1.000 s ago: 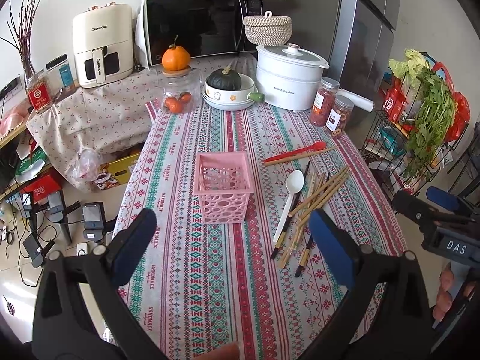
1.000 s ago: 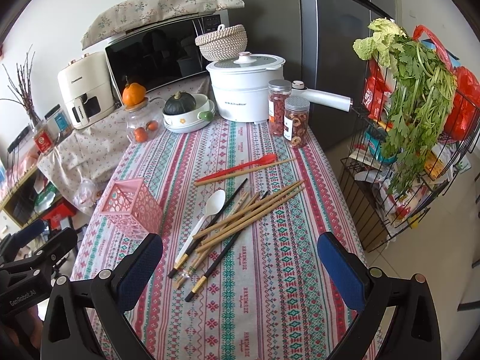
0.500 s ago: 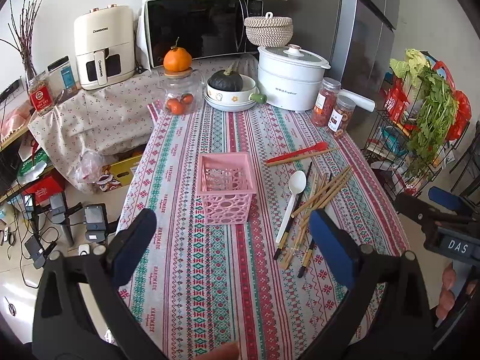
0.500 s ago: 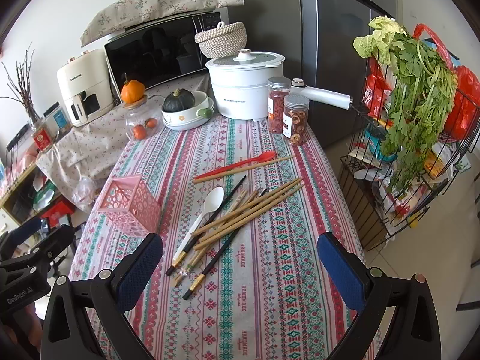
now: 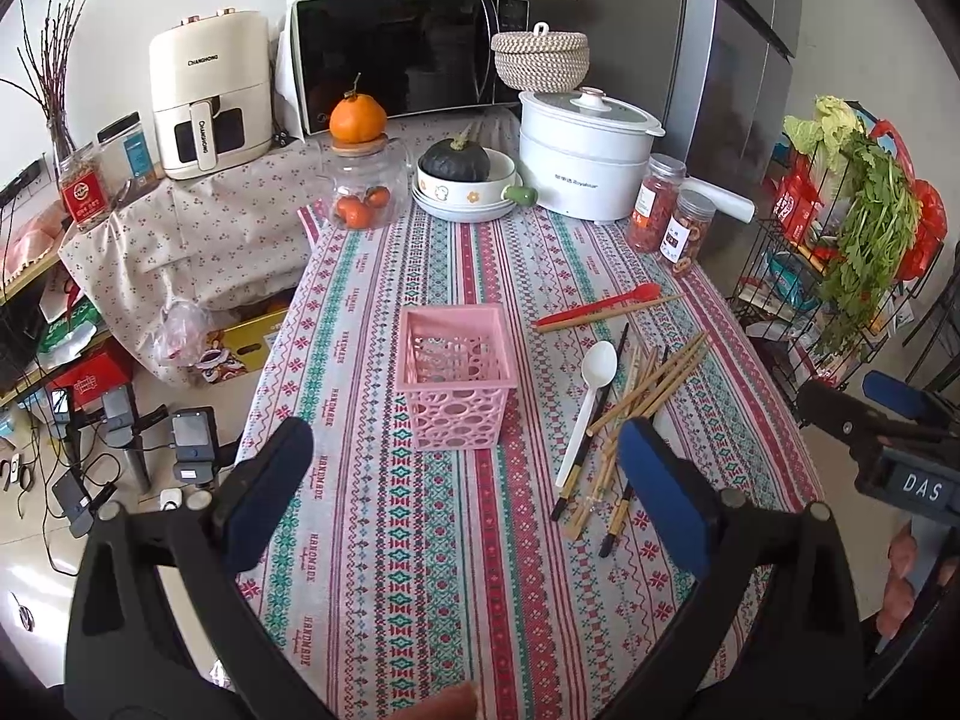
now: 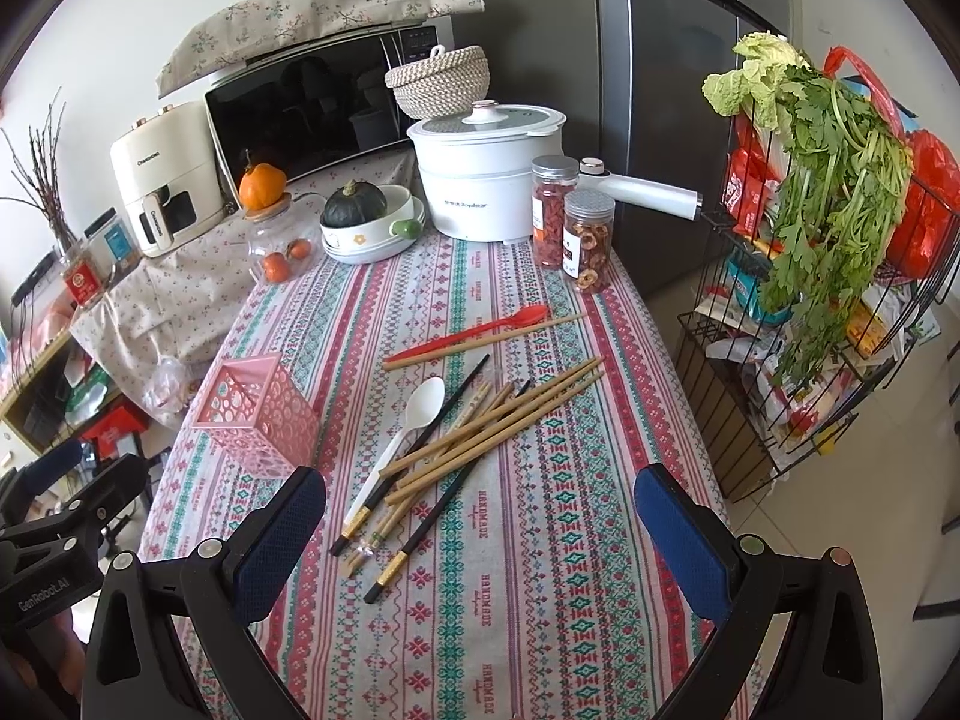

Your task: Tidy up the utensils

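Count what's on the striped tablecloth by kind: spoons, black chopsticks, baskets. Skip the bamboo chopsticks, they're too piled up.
Spoons: 2, a white plastic spoon and a red plastic spoon
Black chopsticks with gold bands: 2
Pink perforated plastic basket: 1
Total: 5

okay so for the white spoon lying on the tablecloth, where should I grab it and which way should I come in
Probably the right gripper from above, fingers across the white spoon at mid-handle. It lies flat, bowl toward the far end. A black chopstick runs close along its right side, so the handle's lower end is crowded; the stretch just below the bowl looks clearest.
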Available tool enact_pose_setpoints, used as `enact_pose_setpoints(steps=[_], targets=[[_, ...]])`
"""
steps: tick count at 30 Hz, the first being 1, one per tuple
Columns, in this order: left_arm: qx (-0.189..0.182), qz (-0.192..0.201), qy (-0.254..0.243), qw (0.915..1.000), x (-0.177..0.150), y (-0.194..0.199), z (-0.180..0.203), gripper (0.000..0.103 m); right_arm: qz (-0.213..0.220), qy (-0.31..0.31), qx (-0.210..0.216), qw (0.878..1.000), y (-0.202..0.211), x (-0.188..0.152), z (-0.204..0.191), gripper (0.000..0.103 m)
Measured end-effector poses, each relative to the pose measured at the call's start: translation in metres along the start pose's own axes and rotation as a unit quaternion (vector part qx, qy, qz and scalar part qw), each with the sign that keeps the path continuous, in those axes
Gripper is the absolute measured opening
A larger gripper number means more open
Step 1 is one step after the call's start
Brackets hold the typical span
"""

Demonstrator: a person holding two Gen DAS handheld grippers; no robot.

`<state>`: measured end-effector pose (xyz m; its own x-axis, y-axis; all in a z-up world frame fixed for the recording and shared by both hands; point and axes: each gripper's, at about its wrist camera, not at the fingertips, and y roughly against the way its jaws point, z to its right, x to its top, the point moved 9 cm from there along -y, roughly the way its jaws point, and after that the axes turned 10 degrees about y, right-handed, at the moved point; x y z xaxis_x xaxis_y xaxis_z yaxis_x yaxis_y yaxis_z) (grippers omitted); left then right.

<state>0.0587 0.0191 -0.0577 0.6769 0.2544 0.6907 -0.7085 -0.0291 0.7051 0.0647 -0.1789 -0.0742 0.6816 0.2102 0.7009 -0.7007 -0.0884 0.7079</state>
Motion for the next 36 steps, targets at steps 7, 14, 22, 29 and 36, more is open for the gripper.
enact_pose_setpoints(steps=[7, 14, 22, 29, 36], targets=[[0.001, 0.002, -0.001, 1.0000, 0.000, 0.000, -0.001, 0.101, -0.001, 0.000, -0.001, 1.000, -0.001, -0.001, 0.001, 0.103], [0.002, 0.004, -0.001, 1.0000, -0.001, 0.002, 0.000, 0.101, 0.000, -0.001, -0.002, 1.000, -0.001, -0.001, 0.001, 0.103], [0.004, 0.008, -0.003, 1.0000, 0.001, 0.004, 0.000, 0.101, 0.004, 0.004, -0.013, 1.000, 0.002, 0.002, 0.005, 0.103], [-0.029, -0.008, 0.010, 0.9995, 0.002, -0.001, 0.008, 0.101, -0.005, 0.005, -0.023, 1.000, 0.000, 0.006, 0.008, 0.103], [-0.043, -0.027, -0.024, 0.9984, 0.014, -0.006, 0.020, 0.101, -0.034, 0.040, -0.020, 0.998, -0.011, 0.001, 0.011, 0.103]])
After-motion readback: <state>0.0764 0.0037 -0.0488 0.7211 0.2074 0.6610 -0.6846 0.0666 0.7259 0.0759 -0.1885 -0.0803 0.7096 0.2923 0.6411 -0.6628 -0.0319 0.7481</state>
